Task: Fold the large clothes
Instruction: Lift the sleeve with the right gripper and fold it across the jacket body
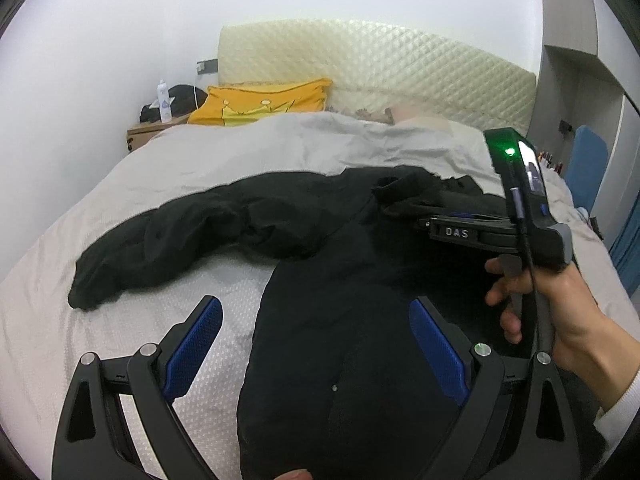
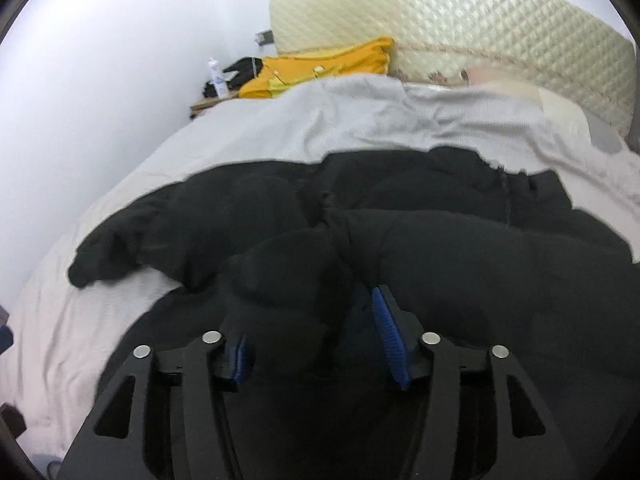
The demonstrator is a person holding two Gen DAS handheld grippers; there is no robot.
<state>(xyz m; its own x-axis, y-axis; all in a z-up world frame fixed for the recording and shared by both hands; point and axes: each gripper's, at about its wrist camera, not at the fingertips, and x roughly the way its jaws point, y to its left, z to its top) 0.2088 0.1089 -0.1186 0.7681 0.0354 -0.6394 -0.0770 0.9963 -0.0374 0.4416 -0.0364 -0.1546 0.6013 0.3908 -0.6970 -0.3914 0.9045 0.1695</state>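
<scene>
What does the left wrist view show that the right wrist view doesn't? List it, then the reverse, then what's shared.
Only the left wrist view: the person's hand holding the right gripper from the side, and the open left gripper.

Only the right wrist view: the right gripper's blue pads apart, black cloth bunched between them.

Both: the black garment on the grey bedcover, the yellow pillow and the quilted headboard.

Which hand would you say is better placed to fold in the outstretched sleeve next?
Left: the left gripper hangs open and empty nearer that sleeve; the right gripper has cloth between its fingers.
</scene>
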